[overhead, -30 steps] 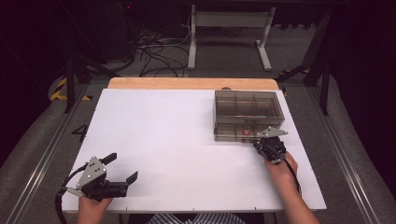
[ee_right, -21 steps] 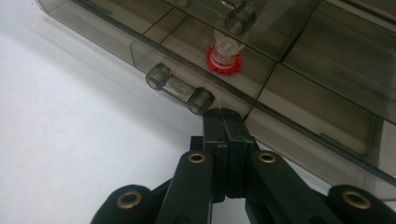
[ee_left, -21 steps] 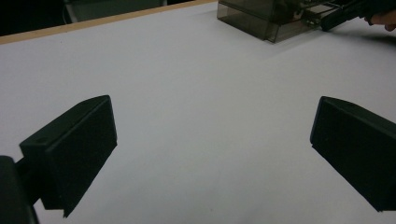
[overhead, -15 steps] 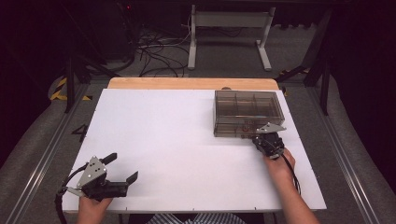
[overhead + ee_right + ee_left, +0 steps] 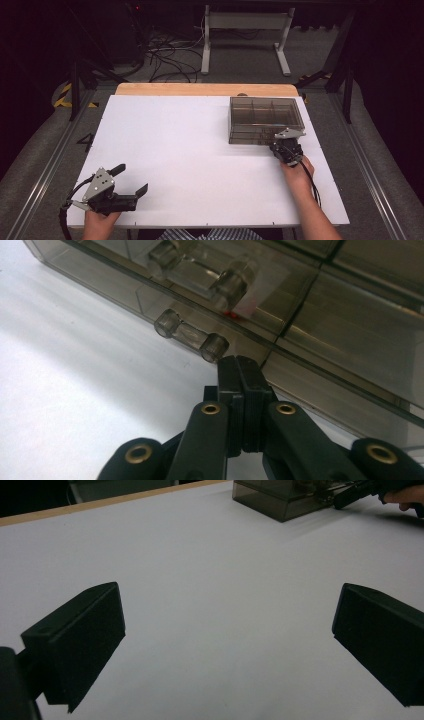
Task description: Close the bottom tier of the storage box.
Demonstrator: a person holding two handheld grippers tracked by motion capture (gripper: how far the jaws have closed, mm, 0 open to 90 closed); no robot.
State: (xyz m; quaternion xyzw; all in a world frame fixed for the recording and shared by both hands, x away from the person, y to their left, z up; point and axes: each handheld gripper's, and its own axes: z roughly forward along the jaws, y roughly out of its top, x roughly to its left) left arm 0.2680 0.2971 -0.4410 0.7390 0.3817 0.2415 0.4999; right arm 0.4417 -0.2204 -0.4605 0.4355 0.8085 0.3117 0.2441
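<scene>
Up close, right gripper fingers pressed together at box latch | left gripper fingers spread, empty.

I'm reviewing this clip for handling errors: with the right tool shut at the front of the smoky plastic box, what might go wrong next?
1. The shut right tool sits beside the latch, not on it, so a push may slip off.
2. The box rests loose on the white table, with the left tool far away and open; pushing could slide the box.
</scene>
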